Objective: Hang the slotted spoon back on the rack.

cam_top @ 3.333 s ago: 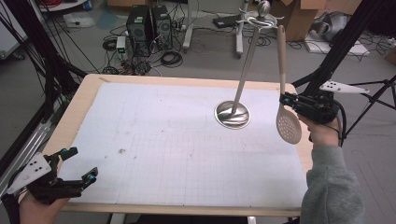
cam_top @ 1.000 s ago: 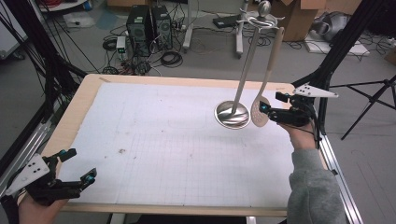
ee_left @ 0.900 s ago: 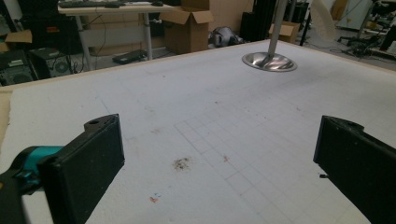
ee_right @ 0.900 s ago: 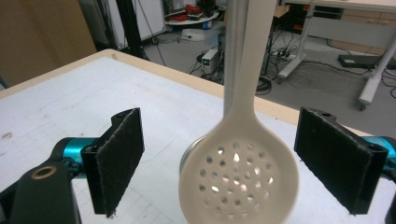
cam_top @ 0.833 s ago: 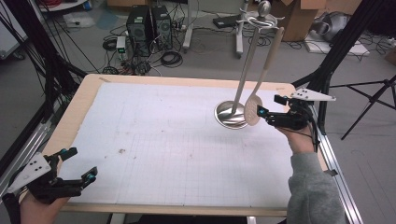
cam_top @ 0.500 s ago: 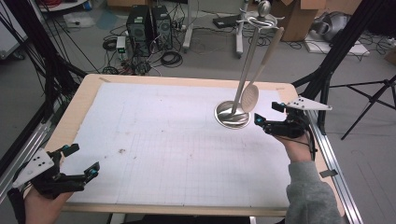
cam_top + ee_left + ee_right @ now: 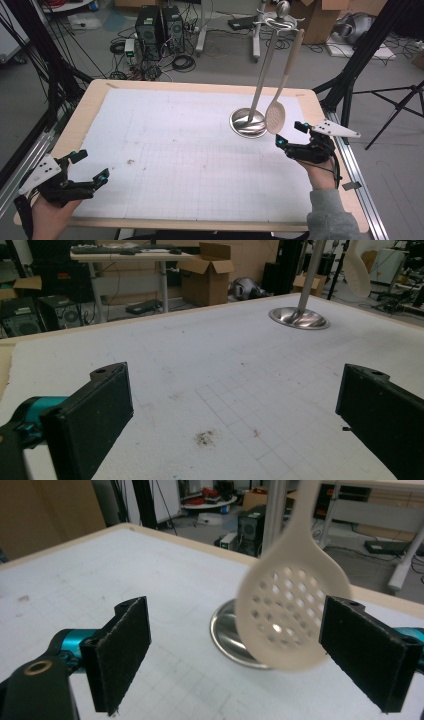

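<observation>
Slotted spoon (image 7: 275,116) hangs from the stand (image 7: 248,123), right of centre; your right hand-held gripper (image 7: 289,135) just below it, jaws wide, released; left hand-held gripper (image 7: 89,167) lower left, wide apart, holding nothing.

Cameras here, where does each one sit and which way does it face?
High view: above the table's near side, looking forward and down; forearms, left tongs, right tongs.
Left gripper view: low on the left tongs, facing the stand.
Right gripper view: on the right tongs, facing the slotted spoon.
All share stand and spoon.
</observation>
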The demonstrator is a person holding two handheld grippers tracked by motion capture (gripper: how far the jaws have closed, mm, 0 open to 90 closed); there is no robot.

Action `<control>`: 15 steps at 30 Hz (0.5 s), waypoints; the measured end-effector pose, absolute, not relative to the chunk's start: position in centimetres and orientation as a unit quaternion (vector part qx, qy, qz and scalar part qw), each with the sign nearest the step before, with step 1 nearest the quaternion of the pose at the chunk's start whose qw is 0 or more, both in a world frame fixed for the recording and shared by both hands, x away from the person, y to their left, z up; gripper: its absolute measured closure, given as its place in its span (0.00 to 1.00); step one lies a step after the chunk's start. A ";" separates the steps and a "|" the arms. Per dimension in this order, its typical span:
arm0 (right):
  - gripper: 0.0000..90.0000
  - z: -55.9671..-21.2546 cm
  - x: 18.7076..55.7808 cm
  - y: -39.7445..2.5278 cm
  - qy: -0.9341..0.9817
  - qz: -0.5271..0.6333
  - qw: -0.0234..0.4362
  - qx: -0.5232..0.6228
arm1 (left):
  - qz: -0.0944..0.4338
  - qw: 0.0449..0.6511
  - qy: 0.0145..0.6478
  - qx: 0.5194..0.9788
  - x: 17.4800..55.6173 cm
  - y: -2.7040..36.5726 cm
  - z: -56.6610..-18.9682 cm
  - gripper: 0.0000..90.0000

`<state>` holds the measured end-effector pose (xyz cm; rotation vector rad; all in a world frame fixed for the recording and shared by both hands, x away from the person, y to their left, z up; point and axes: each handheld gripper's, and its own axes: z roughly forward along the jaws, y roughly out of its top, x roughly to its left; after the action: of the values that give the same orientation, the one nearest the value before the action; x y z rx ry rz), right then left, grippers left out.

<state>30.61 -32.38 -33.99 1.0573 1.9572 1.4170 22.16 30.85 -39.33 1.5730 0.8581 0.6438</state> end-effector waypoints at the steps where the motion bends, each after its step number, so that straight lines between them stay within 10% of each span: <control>1: 0.14 -34.1 30.4 -32.4 0.723 0.514 0.252 0.387 | 0.276 0.580 0.367 0.673 22.2 30.9 -39.3 0.02; 15: 0.12 -35.6 28.2 -31.6 0.721 0.518 0.258 0.381 | 0.279 0.583 0.369 0.668 22.8 30.9 -39.3 0.02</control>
<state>28.19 -31.63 -35.58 1.0331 1.9559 1.4047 22.76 30.89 -39.34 1.5598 0.8622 0.6522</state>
